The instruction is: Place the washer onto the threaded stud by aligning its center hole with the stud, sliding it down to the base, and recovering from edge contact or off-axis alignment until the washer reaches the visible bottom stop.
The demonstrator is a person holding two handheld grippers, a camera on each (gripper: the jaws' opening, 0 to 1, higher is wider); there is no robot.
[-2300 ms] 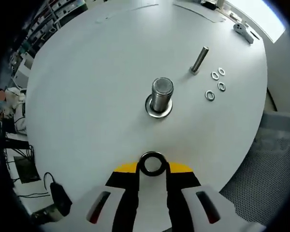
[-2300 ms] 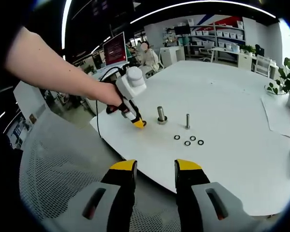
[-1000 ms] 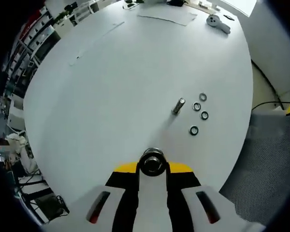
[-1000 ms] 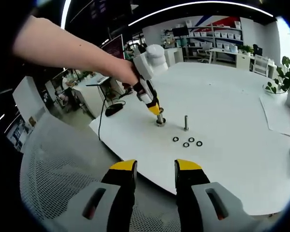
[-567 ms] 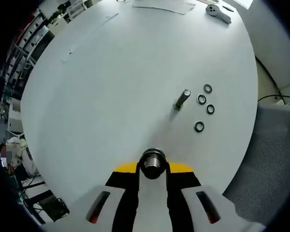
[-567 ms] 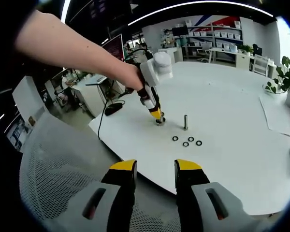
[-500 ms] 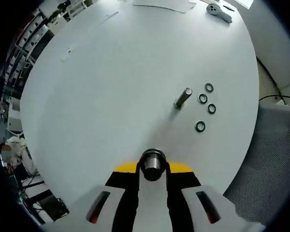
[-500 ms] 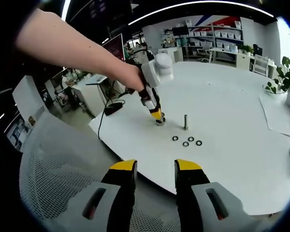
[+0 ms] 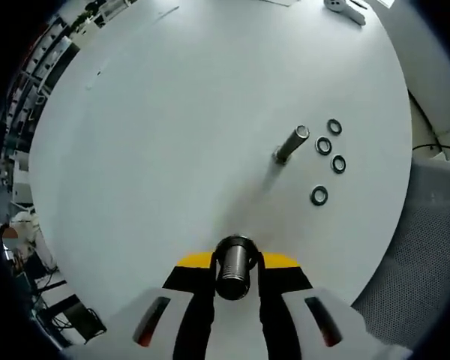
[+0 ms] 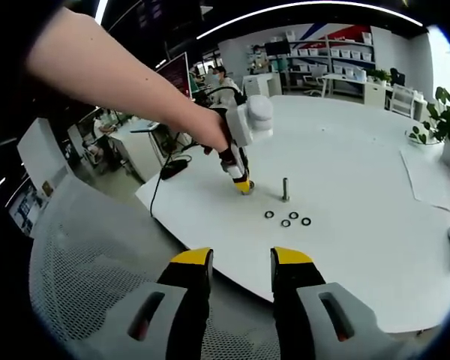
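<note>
- Lower than half a second ago, the left hand-held gripper (image 9: 236,264) is now seen with the threaded stud (image 9: 235,267) risen between its yellow tips, more of the stud's ribbed side being exposed.
- Left gripper view: the jaws are held close on either side of the stud. The washer cannot be made out apart from the stud's top rim, so whether it is gripped cannot be told.
- Left gripper view: a second, thinner stud (image 9: 290,144) is seen upright on the white tabletop (image 9: 172,112), well beyond the first. Four loose washers (image 9: 329,159) are scattered just beside it.
- Right gripper view: the right hand-held gripper (image 10: 238,264) is held released, jaws parted with nothing between them, off the near edge of the tabletop (image 10: 360,195), above a mesh chair (image 10: 82,300).
- Right gripper view: the left hand-held gripper (image 10: 242,184) is gripped by a person's hand (image 10: 210,135), tips pressed down at the wide stud's place. The thin stud (image 10: 285,188) is near it, the loose washers (image 10: 285,218) in front.
</note>
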